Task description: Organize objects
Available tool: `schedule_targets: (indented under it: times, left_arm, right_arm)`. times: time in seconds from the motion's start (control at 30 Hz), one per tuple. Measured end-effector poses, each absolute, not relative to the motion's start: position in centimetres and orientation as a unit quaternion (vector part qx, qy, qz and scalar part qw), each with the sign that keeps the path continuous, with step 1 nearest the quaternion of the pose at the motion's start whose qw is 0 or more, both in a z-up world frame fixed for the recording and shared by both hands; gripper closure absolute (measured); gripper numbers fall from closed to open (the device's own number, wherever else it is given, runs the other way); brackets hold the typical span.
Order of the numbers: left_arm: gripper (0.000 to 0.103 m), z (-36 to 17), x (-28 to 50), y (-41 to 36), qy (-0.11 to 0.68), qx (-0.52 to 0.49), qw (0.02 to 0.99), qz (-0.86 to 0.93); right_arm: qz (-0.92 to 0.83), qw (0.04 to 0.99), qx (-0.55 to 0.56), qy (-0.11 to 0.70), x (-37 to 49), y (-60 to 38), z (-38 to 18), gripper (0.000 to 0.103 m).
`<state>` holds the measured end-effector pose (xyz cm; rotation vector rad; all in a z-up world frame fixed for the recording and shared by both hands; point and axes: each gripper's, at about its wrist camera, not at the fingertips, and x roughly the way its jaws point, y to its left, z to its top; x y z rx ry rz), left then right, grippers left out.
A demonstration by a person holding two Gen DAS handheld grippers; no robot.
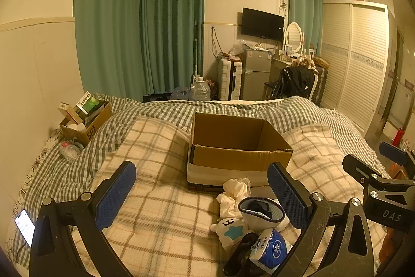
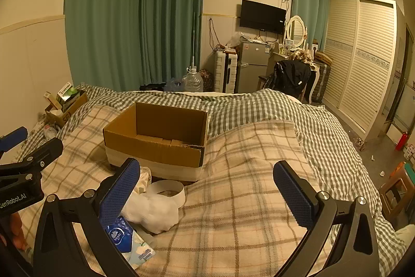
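Observation:
An open, empty cardboard box (image 1: 241, 144) (image 2: 158, 136) sits on the plaid blanket (image 1: 160, 199) in the middle of the bed. In front of it lies a small pile: a crumpled white cloth (image 1: 234, 192), a white plush toy with a blue star (image 1: 230, 230) (image 2: 153, 212), a blue-rimmed band (image 1: 260, 209), a white band (image 2: 167, 190), a blue Vinda tissue pack (image 1: 271, 248) (image 2: 122, 235) and a black strap (image 1: 240, 256). My left gripper (image 1: 202, 188) is open and empty, the pile by its right finger. My right gripper (image 2: 207, 186) is open and empty, the pile by its left finger.
A second carton (image 1: 83, 121) full of boxes stands at the bed's far left by the wall. A lit phone (image 1: 24, 226) lies at the left edge. A checked duvet (image 2: 259, 105) covers the far bed. Stools (image 2: 396, 188) and a wardrobe (image 2: 363, 61) stand to the right.

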<state>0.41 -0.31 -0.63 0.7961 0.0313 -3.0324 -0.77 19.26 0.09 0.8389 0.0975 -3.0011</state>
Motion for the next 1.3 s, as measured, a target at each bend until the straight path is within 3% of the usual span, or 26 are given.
schedule_targets:
  times: [1.07, 1.3]
  left_arm:
    - [0.0, 0.0, 1.8, 0.0, -0.008, 0.247, 0.0, -0.969]
    - [0.0, -2.8, 2.6, -1.0, -0.02, 0.286, 0.011, -0.958]
  right_arm:
    - [-0.964, 0.035, 0.258, 0.046, 0.8, 18.2, 1.1, 0.0]
    - [-0.946, 0.071, 0.306, 0.083, 1.1, 16.5, -2.1, 0.0]
